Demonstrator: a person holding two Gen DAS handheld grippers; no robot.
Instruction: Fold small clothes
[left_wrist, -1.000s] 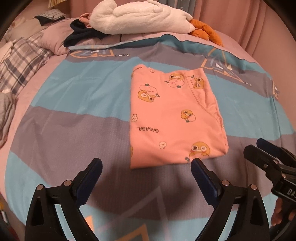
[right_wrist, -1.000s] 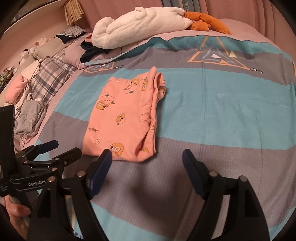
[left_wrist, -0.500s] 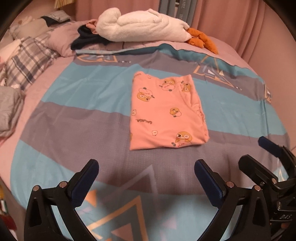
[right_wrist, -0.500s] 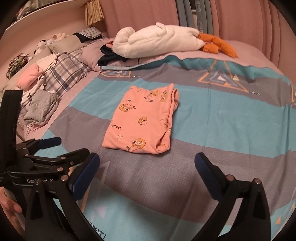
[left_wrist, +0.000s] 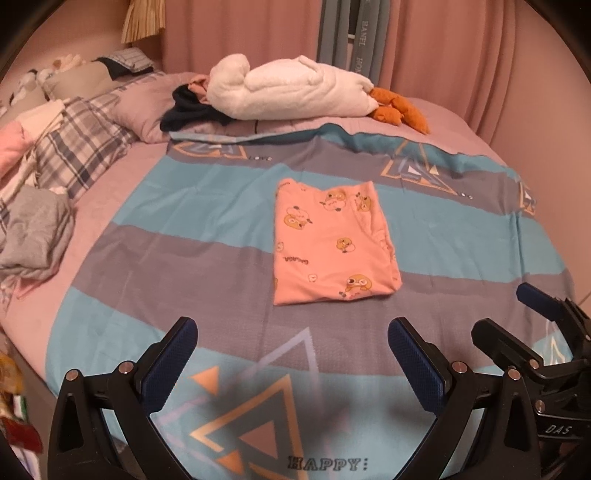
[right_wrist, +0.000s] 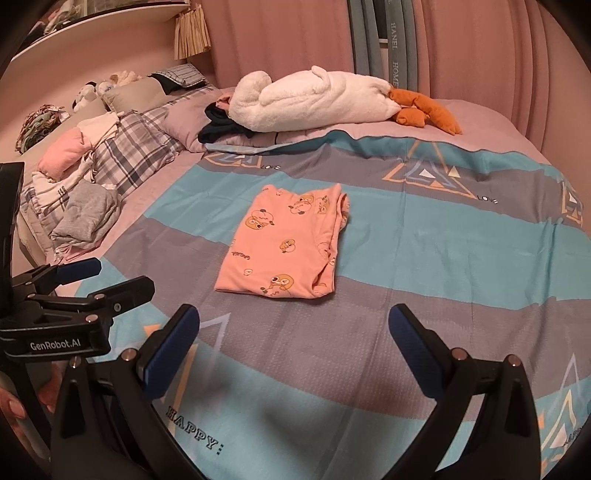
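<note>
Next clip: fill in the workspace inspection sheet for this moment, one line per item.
Surface: bed with striped blue-grey sheet, flat.
Job's things: pink printed garment folded into a rectangle, lying free.
Clutter: white plush, orange toy, dark cloth, grey clothes, plaid pillow.
Grippers: left gripper and right gripper both open, empty, short of the garment.
Cables: nothing seen.
Surroundings: pink curtains.

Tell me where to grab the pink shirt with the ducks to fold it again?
Probably the near corners. The pink shirt lies flat in a tidy rectangle on the bedspread, its short near edge facing both open grippers. The left gripper could pinch the near left corner and the right gripper the near right corner, where the layers bunch thicker, coming in low from the near side.
</note>
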